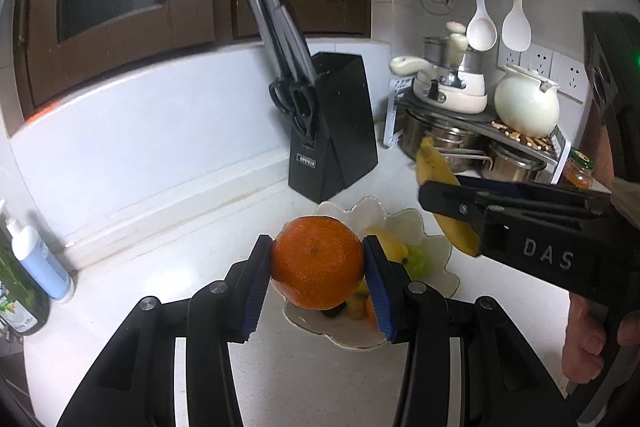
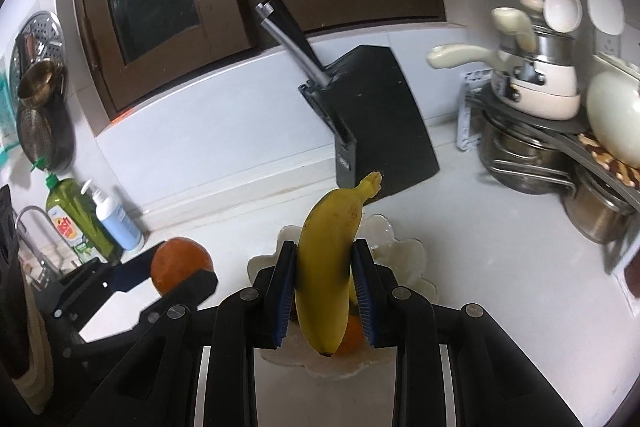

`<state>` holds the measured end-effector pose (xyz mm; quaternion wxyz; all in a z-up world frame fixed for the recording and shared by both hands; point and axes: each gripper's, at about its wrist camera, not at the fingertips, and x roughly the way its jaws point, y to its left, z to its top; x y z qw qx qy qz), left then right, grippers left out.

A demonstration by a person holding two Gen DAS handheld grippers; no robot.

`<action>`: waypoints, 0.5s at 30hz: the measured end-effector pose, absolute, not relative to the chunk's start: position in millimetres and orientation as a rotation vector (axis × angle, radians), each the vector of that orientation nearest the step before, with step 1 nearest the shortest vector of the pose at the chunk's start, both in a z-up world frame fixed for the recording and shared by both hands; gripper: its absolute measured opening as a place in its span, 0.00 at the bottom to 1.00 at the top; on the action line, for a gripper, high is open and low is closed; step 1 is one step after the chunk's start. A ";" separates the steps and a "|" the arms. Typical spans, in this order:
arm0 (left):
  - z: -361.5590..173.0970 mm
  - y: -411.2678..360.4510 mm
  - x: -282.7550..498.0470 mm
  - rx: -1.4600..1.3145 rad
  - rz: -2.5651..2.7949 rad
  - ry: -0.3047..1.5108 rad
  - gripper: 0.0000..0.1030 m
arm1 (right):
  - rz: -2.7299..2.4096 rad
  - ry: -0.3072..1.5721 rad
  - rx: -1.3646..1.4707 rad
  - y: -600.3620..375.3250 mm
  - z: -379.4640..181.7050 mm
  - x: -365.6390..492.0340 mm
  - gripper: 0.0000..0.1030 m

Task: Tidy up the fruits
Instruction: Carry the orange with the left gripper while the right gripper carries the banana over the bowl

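Observation:
My left gripper [image 1: 317, 275] is shut on an orange [image 1: 317, 262], held just above a white flower-shaped bowl [image 1: 434, 253] on the counter. Inside the bowl lie a yellow fruit [image 1: 390, 243], green grapes [image 1: 416, 261] and small orange fruits, partly hidden behind the orange. My right gripper [image 2: 323, 287] is shut on a yellow banana [image 2: 328, 263], stem end up, above the same bowl [image 2: 404, 259]. In the left wrist view the right gripper [image 1: 444, 205] comes in from the right with the banana [image 1: 436, 167]. The right wrist view shows the left gripper [image 2: 176, 269] at lower left with the orange [image 2: 180, 263].
A black knife block [image 1: 332, 131] stands behind the bowl. At the right, a rack [image 1: 480, 125] carries pots and a white kettle [image 1: 526, 103]. A lotion bottle [image 1: 40, 259] and a green dish soap bottle [image 2: 76, 219] stand at the left by a tap [image 2: 28, 223].

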<state>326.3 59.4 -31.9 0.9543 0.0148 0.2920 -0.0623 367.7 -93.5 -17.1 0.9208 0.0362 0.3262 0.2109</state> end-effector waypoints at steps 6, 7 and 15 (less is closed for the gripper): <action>-51.0 62.6 339.4 0.015 -0.149 0.640 0.44 | 0.486 0.705 0.047 -75.2 -28.0 390.1 0.28; -55.0 62.7 341.7 0.015 -0.155 0.650 0.44 | 0.493 0.716 0.045 -72.4 -30.8 394.5 0.28; -82.4 57.7 364.2 0.004 -0.206 0.733 0.44 | 0.531 0.822 0.062 -58.3 -57.2 422.9 0.28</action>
